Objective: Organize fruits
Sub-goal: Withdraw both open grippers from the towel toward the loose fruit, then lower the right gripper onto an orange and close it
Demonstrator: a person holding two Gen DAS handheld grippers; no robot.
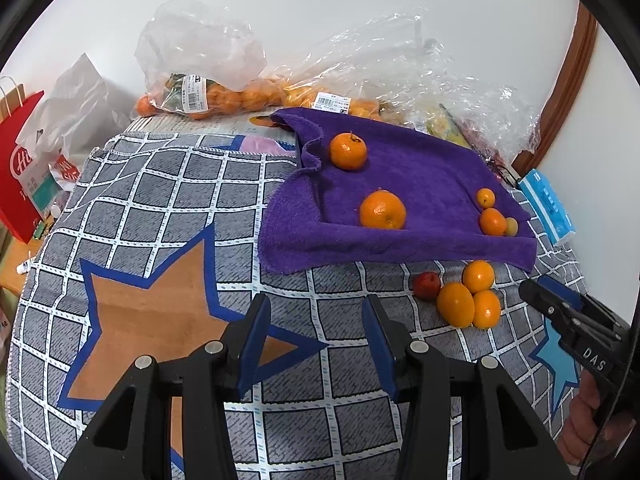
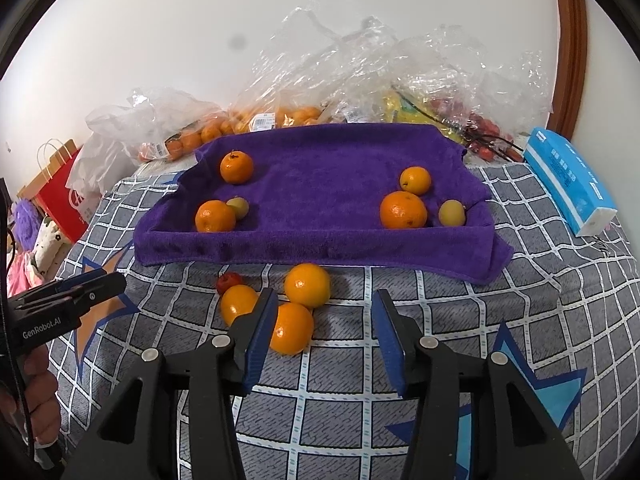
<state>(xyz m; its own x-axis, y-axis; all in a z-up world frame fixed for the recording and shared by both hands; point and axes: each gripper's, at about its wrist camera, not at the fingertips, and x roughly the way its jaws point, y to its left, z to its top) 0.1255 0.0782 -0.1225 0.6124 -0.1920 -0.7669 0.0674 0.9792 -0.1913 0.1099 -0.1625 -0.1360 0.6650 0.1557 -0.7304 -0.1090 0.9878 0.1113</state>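
right gripper (image 2: 324,332): spread, held near loose oranges (image 2: 307,285) for pickup | left gripper (image 1: 316,340): spread, nothing held | towel (image 2: 340,168): sorting area

Black-framed left gripper (image 1: 316,340) and right gripper (image 2: 326,338), blue-padded jaws, silver pivot screws.

Left hand-held gripper (image 1: 316,342) jaws spread wide, nothing between them, hovering low on the near side of the purple towel (image 1: 400,200). Right hand-held gripper (image 2: 324,330) also spread wide and empty, near the towel's front edge. Bare hand (image 2: 38,392) grips the left handle.
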